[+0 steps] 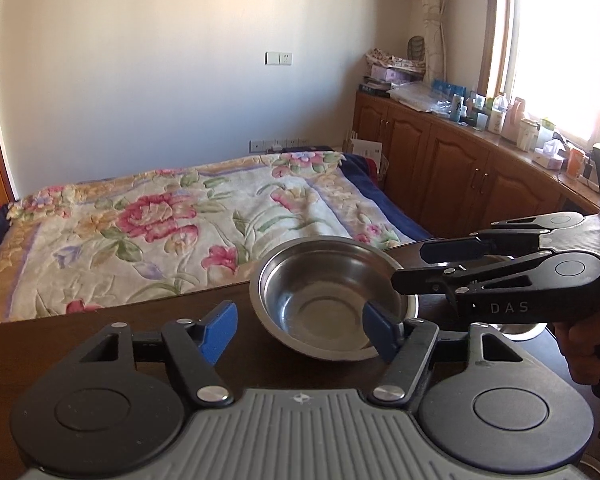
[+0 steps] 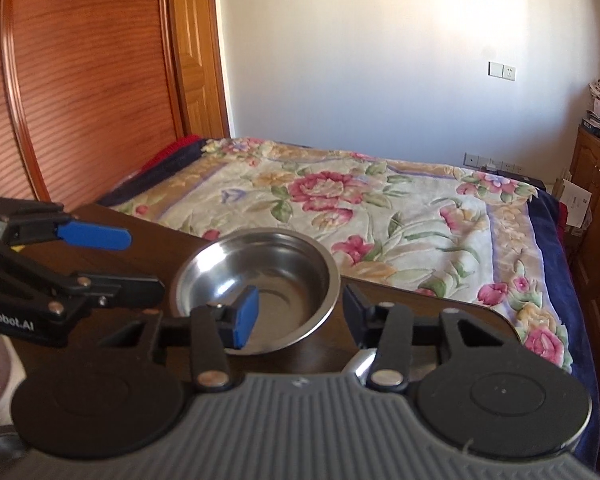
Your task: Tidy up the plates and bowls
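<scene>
A steel bowl (image 1: 328, 296) sits on the dark wooden table (image 1: 100, 344); it also shows in the right wrist view (image 2: 260, 276). My left gripper (image 1: 300, 330) is open, its right blue pad inside the bowl's near rim and its left pad outside, left of the bowl. My right gripper (image 2: 300, 316) is open, its left blue pad inside the bowl and its right finger outside, straddling the near right rim. Each gripper shows in the other's view: the right gripper (image 1: 416, 268) comes in from the right, the left gripper (image 2: 132, 272) from the left.
A bed with a floral blanket (image 1: 160, 232) lies right behind the table's far edge. Wooden cabinets (image 1: 460, 168) with cluttered tops line the right wall under a window. A wooden wardrobe (image 2: 80, 100) stands at the left. Another steel rim (image 1: 520, 330) peeks out behind the right gripper.
</scene>
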Motion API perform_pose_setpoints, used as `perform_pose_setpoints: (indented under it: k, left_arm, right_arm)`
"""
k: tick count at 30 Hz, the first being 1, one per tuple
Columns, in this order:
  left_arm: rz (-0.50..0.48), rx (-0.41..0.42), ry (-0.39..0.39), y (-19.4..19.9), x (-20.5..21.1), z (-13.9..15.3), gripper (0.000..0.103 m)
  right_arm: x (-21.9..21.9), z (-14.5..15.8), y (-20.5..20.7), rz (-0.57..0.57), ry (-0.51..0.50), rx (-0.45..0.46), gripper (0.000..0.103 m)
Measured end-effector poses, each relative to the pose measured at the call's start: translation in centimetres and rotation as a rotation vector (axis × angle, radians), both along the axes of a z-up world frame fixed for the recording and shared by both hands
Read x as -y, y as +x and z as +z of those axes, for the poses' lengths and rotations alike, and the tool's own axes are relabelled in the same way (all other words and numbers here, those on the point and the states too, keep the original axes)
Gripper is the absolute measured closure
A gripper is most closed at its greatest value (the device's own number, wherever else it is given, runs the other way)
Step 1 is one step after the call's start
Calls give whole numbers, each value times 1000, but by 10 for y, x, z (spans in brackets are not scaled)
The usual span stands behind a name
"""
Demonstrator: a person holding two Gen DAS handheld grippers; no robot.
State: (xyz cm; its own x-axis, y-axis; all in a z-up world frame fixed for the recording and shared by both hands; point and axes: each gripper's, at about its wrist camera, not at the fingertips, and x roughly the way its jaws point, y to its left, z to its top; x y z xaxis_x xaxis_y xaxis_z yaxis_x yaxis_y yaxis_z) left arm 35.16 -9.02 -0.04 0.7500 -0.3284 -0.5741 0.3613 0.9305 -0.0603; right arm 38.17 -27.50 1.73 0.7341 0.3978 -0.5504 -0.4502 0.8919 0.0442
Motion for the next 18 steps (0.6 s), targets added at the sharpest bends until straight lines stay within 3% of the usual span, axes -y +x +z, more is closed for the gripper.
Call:
perform_pose_setpoints:
  k: [18]
  left_arm:
    - [8, -57, -4, 23, 4, -19, 36]
  right_arm:
    - [-12, -17, 24, 7, -46, -89, 56]
